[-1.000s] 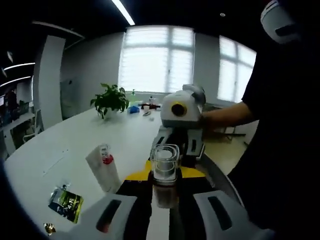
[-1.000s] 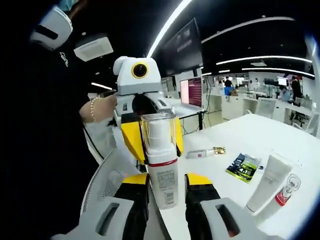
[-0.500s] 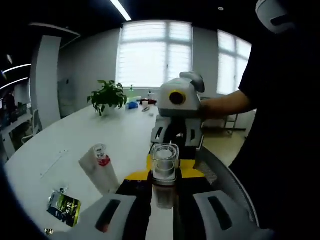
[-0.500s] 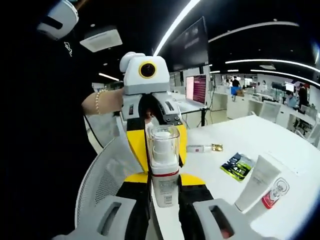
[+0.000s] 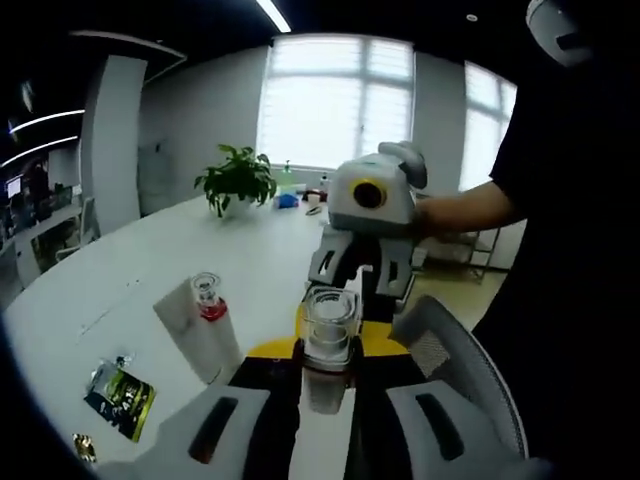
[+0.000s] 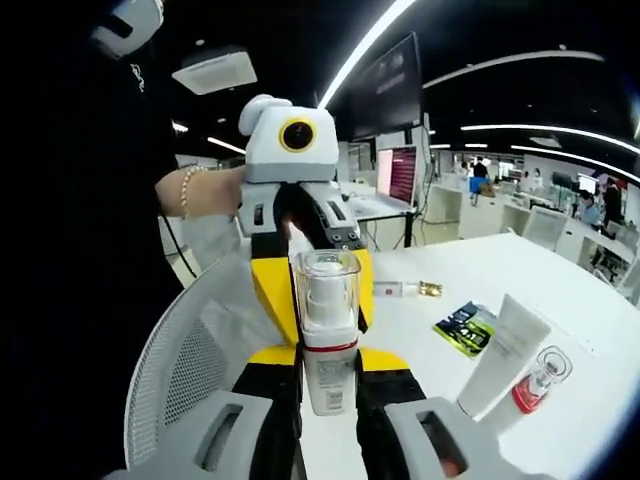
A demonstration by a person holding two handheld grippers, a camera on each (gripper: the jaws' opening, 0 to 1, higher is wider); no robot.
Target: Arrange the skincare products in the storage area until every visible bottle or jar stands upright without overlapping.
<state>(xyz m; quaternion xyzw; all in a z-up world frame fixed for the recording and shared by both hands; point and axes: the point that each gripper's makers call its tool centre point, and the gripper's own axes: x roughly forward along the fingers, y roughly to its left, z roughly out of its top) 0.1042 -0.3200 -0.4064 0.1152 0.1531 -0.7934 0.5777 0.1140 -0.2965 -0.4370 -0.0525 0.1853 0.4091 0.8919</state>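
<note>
A white pump bottle (image 6: pixel 327 345) with a clear cap and a red band stands upright between my right gripper's (image 6: pixel 327 372) jaws, which are shut on its lower body. My left gripper (image 6: pixel 300 250) faces it from across, its yellow jaws flanking the bottle's upper part. In the left gripper view the same pump bottle (image 5: pixel 328 335) sits between my left gripper's (image 5: pixel 326 375) closed jaws, with my right gripper (image 5: pixel 365 235) just behind it. On the table (image 6: pixel 560 290) a white tube (image 6: pixel 500 352) stands on its cap beside a small clear bottle with red liquid (image 6: pixel 536 380).
A green-black sachet (image 6: pixel 462 328) and a slim gold-capped tube (image 6: pixel 405 289) lie flat on the table. A grey mesh chair (image 6: pixel 190 370) stands at the table's edge under the grippers. A potted plant (image 5: pixel 238 180) sits far down the table. A person's hand (image 6: pixel 200 190) holds the left gripper.
Both hands have drifted a little, so the views shifted. The pump bottle has stayed between the two grippers, and neither grip changed.
</note>
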